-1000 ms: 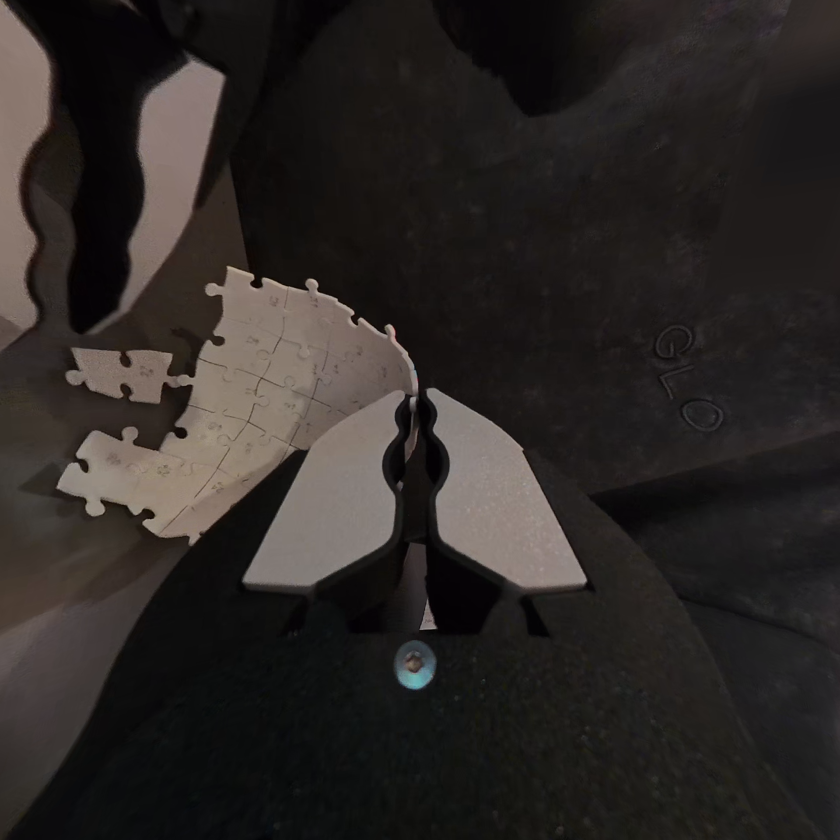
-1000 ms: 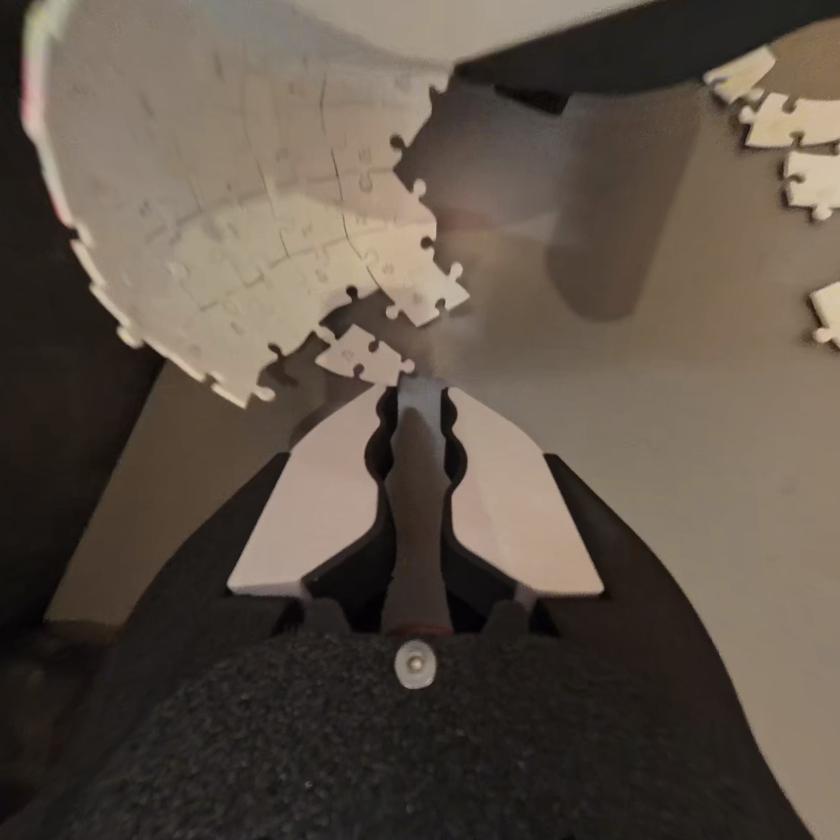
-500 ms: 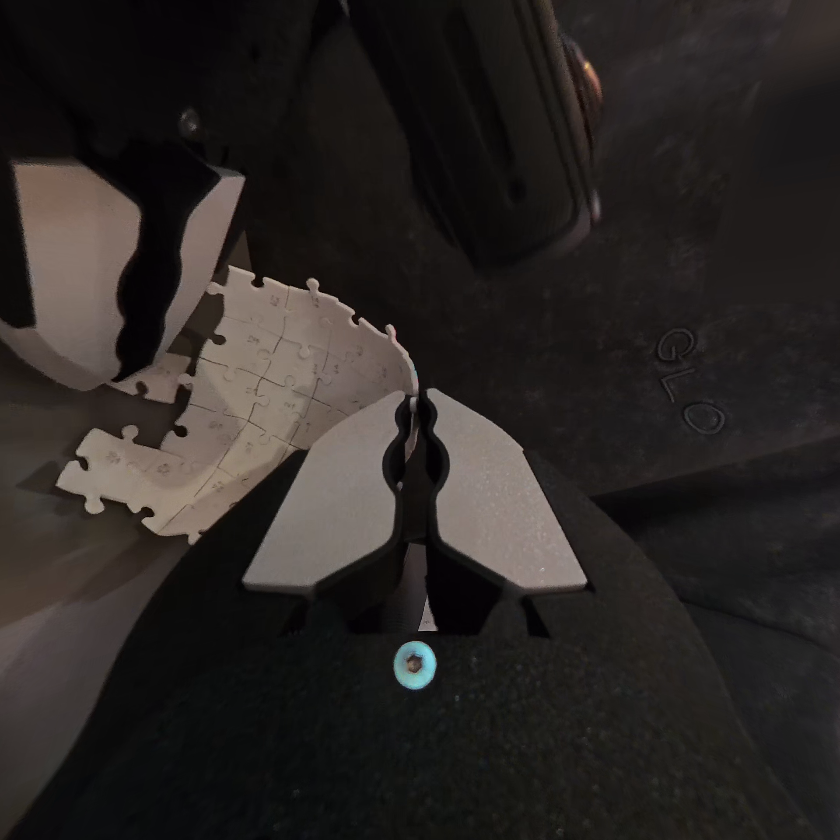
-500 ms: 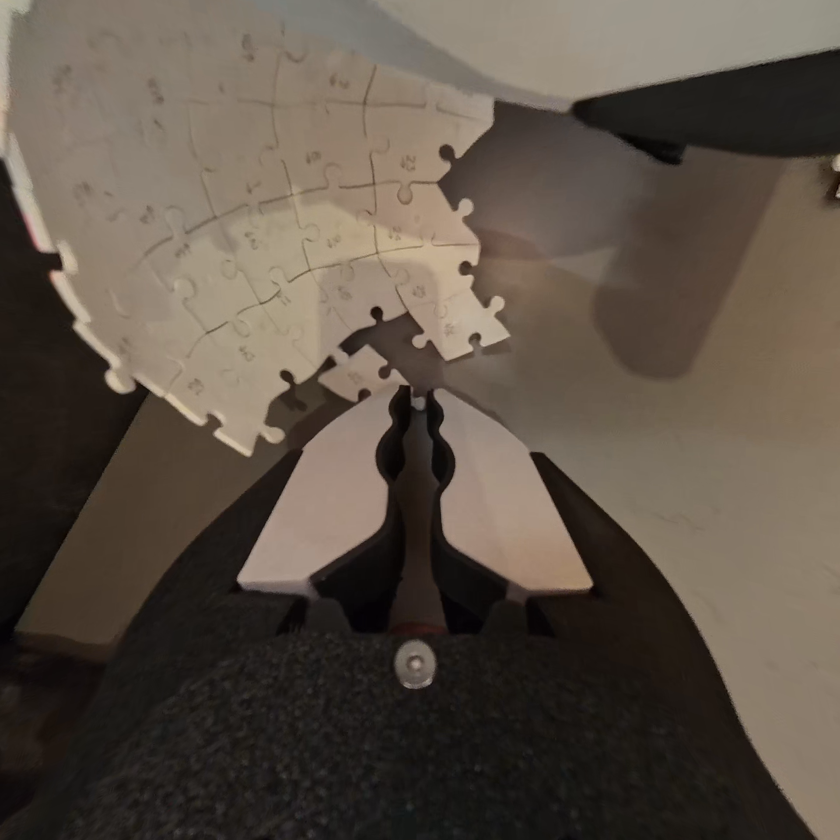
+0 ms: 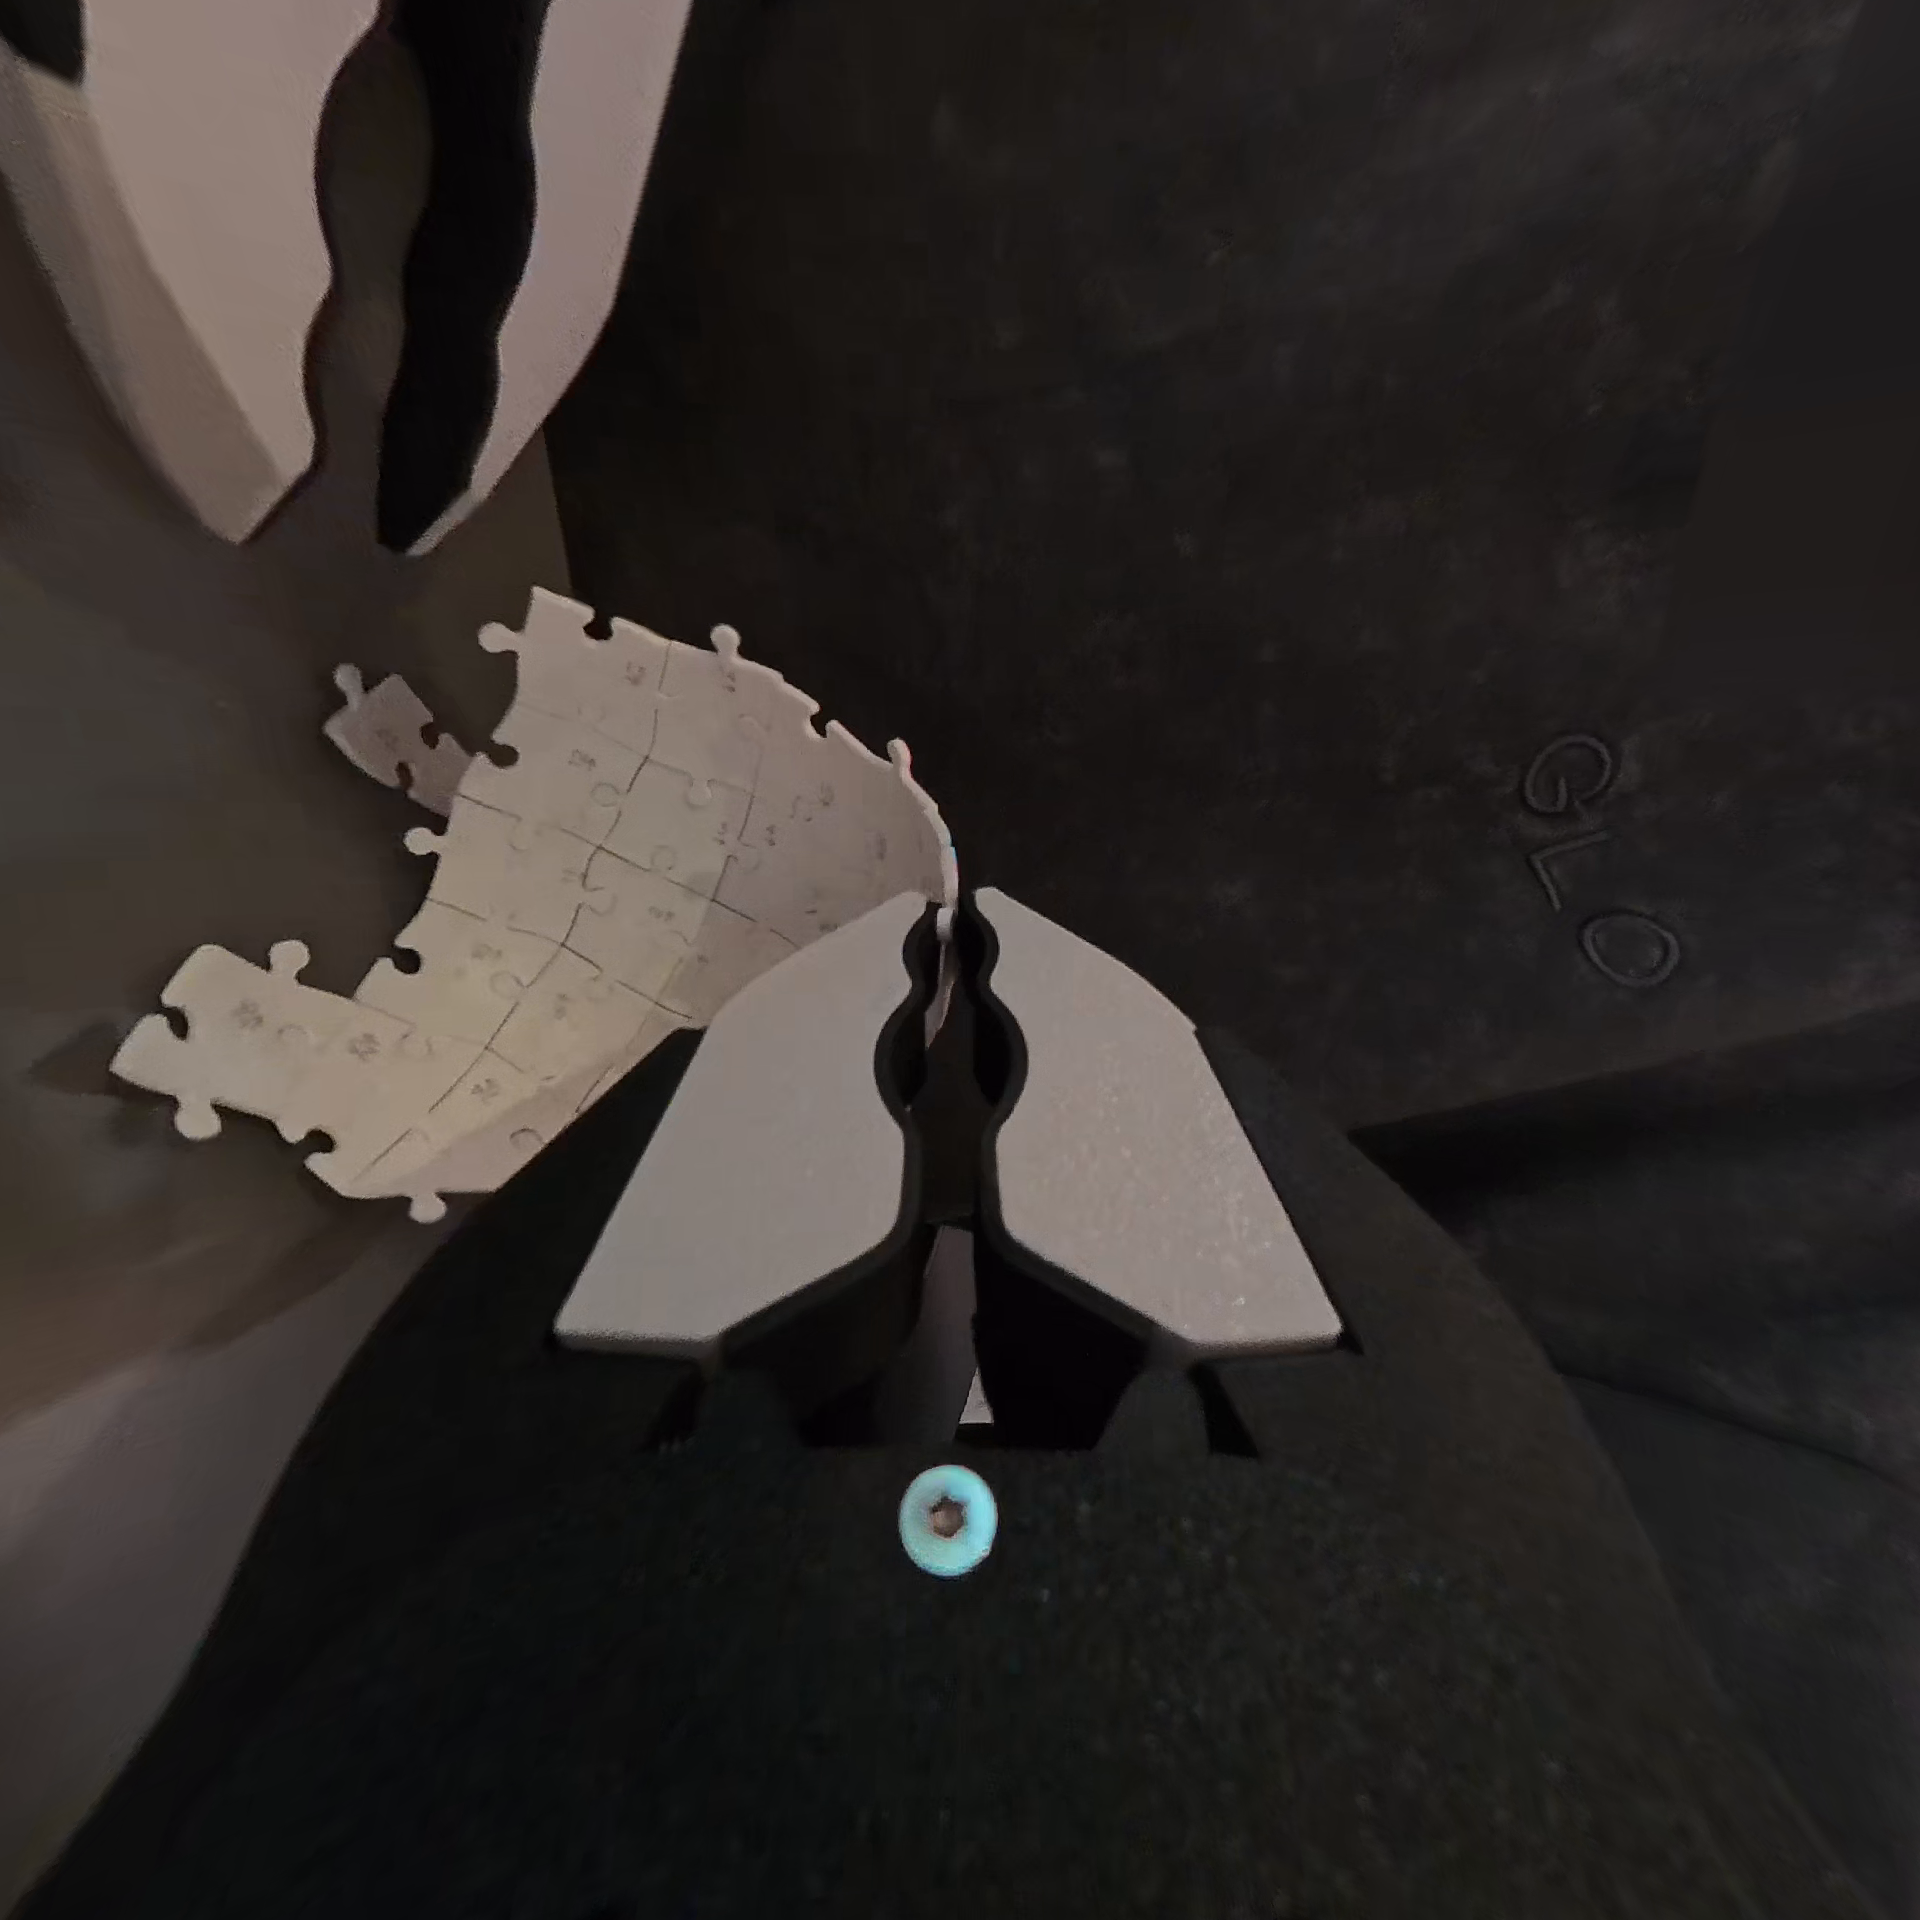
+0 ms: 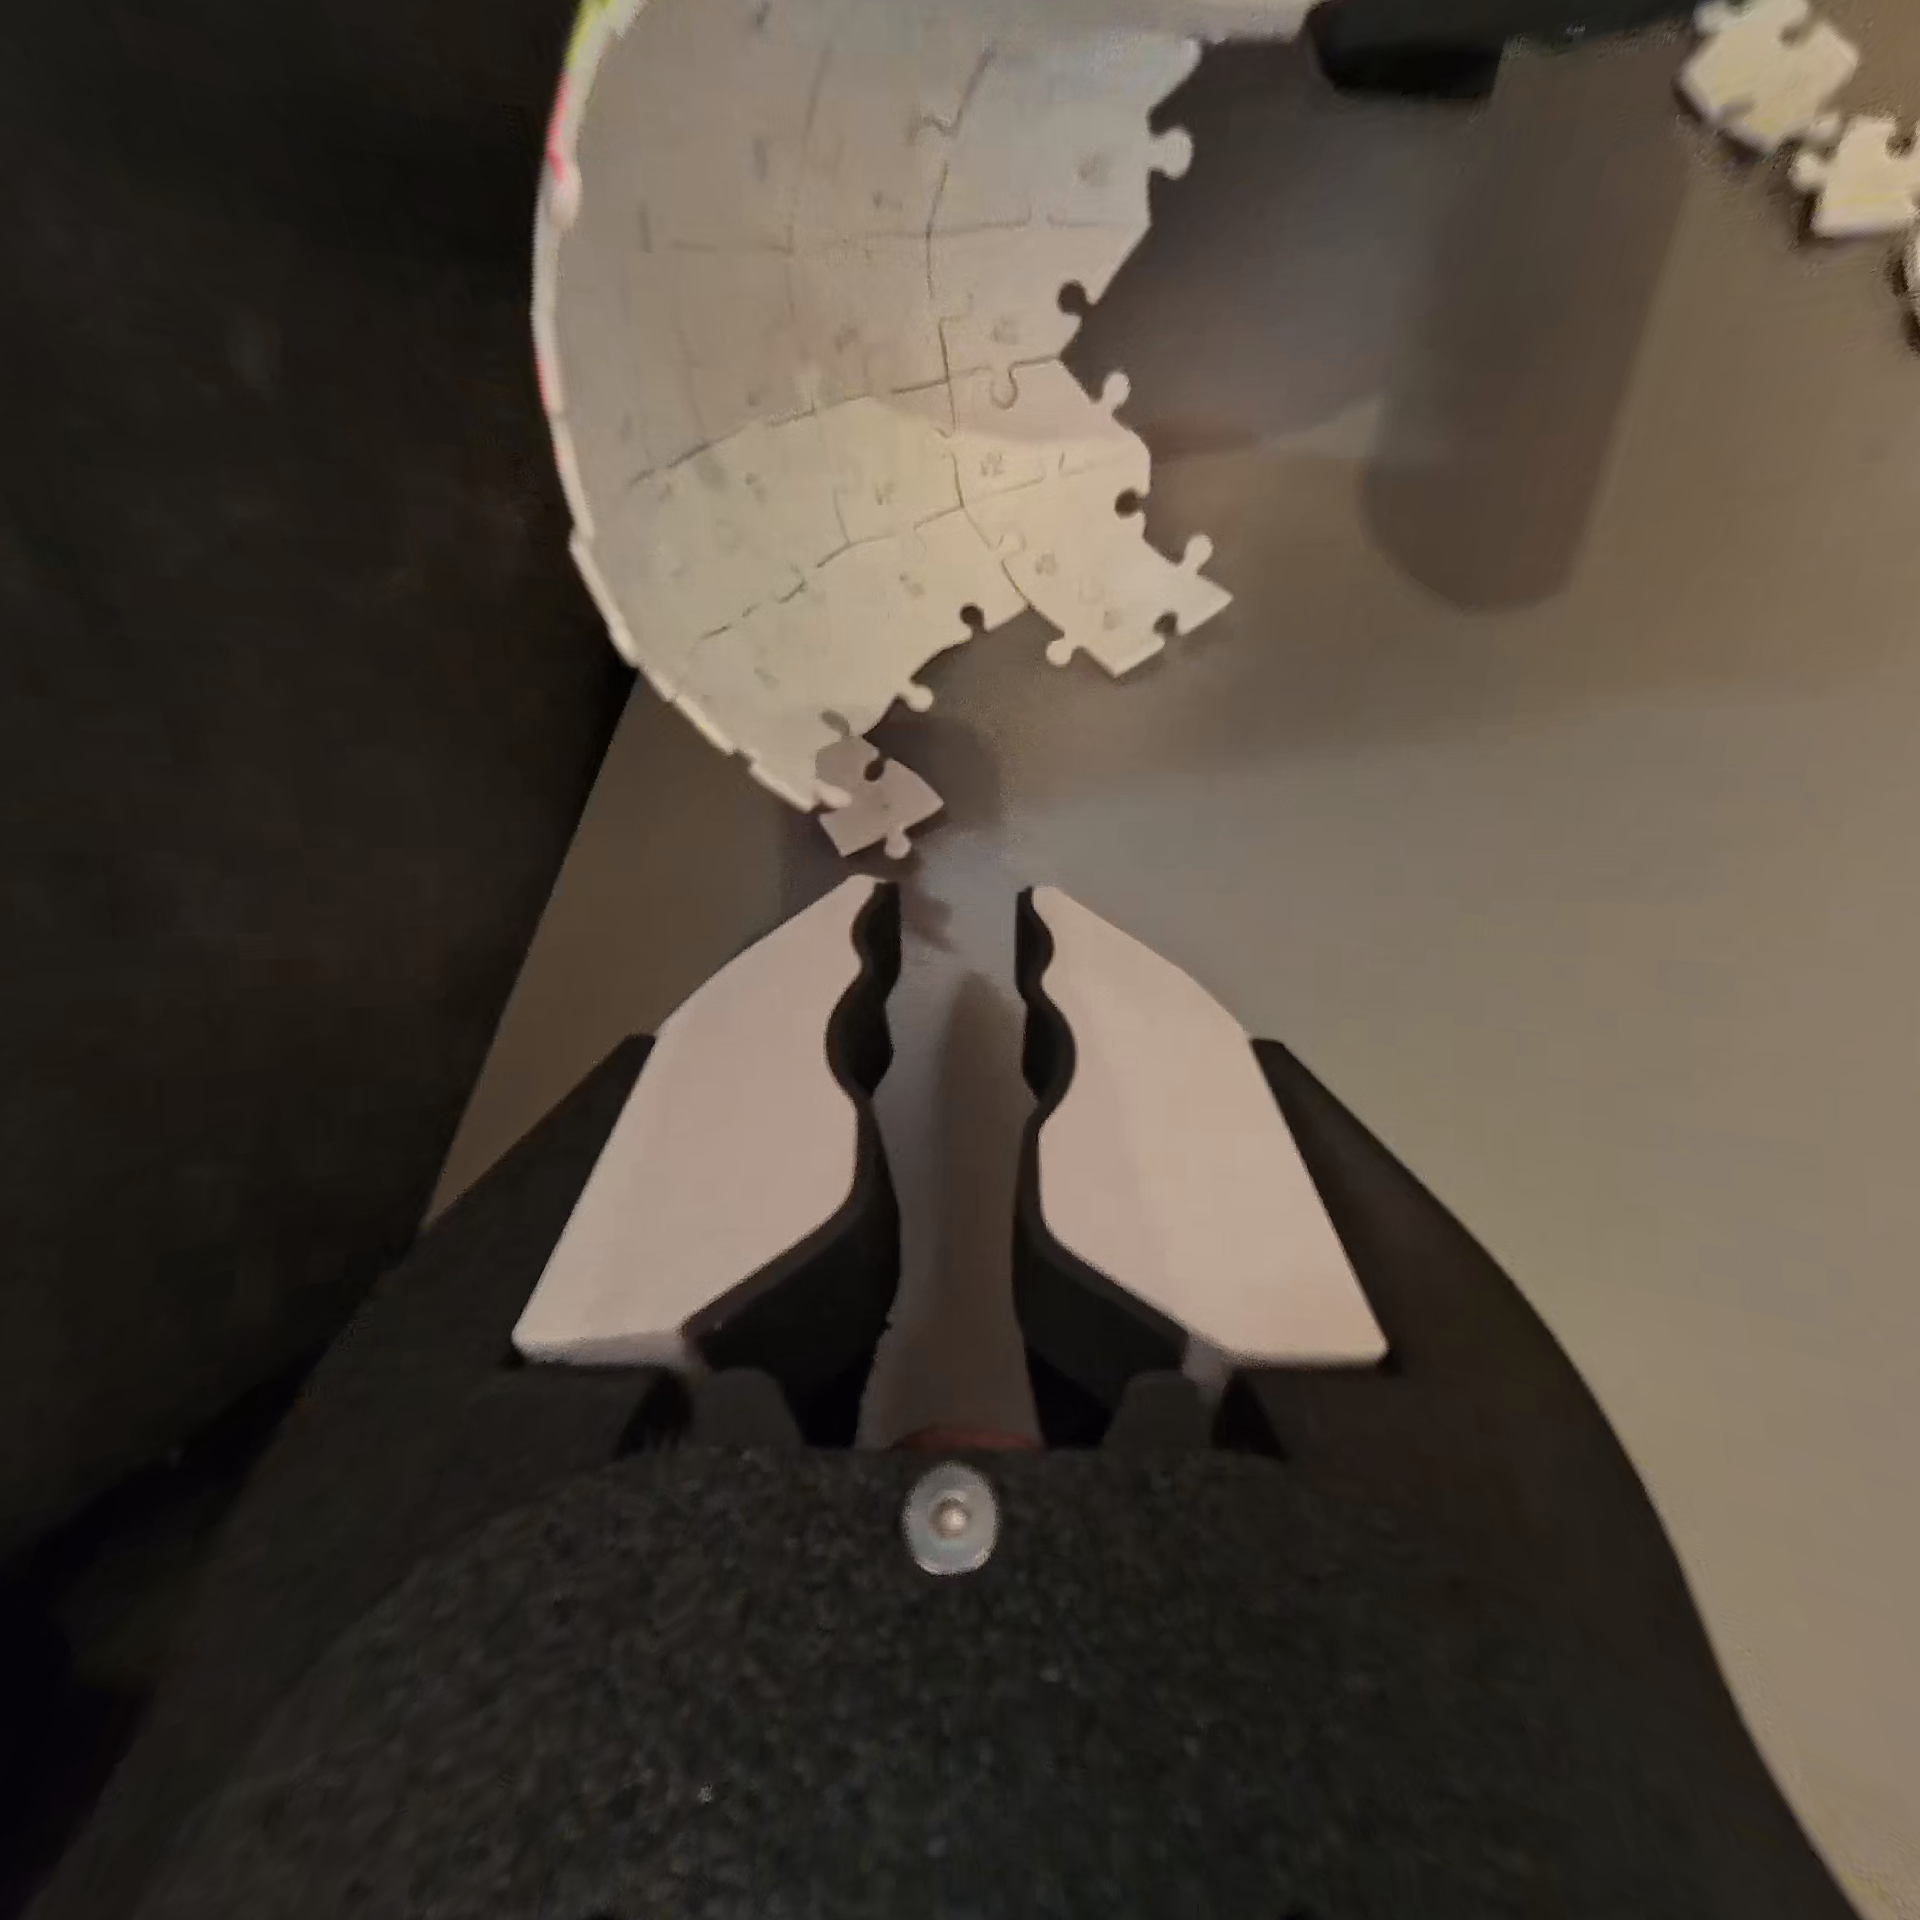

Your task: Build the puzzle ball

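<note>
My right tongs have let go: half a second ago they were pinched on a single puzzle piece at the rim of the curved shell, and now they stand parted and empty, drawn back just below it. The piece hangs at the bottom edge of the partly built puzzle ball, which fills the upper left of the right wrist frame. It looks joined but a little crooked; I judge it may need pressing home before it counts as seated.

My left tongs have not changed: clamped shut on the edge of the shell, holding it up off the bench. In the left wrist frame the new piece shows at the shell's upper left corner, with my right tongs above it.

More loose pieces lie on the bench at the upper right of the right wrist frame. No container shows in either view.
</note>
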`<action>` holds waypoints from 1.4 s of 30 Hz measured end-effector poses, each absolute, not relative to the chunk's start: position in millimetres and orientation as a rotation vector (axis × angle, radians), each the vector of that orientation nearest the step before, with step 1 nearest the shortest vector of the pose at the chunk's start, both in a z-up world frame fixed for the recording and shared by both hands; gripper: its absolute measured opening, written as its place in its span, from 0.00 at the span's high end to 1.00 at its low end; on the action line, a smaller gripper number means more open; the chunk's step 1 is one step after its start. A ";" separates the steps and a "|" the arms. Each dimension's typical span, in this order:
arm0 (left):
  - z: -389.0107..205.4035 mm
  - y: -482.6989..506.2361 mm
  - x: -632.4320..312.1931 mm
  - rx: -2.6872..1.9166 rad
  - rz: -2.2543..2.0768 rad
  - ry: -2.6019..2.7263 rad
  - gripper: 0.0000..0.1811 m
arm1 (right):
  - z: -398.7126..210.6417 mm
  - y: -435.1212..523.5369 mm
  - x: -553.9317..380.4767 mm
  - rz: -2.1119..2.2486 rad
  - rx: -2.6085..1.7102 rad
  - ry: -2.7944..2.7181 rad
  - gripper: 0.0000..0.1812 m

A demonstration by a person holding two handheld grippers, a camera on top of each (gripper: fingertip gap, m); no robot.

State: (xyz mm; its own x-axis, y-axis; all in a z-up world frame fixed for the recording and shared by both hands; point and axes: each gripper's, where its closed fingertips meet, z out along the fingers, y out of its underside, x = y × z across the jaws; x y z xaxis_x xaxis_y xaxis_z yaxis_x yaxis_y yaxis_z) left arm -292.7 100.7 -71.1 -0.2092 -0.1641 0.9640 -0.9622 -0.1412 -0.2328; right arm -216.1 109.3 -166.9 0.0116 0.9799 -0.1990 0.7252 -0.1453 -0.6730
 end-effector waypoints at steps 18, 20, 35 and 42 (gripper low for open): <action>-71.3 92.0 -319.7 1.307 1.427 -1.441 0.99 | -170.6 80.1 -250.0 0.850 -1.942 -1.465 0.89; -71.3 91.5 -318.5 1.307 1.431 -1.442 0.99 | -170.3 80.8 -250.4 0.942 -1.893 -1.564 0.89; -71.1 94.0 -317.1 1.327 1.431 -1.424 0.99 | -183.1 86.0 -233.0 0.980 -1.874 -1.764 0.93; -71.0 93.9 -317.4 1.329 1.433 -1.424 0.99 | -175.8 86.8 -236.4 0.907 -1.765 -1.774 0.93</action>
State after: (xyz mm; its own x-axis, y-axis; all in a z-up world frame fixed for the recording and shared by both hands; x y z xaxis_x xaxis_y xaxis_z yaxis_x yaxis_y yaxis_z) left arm -317.4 93.9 -71.0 -0.2208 -0.1740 0.9597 -0.9585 -0.1433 -0.2465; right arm -236.4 86.8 -175.8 -0.0572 0.9913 -0.1188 0.6770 -0.0489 -0.7344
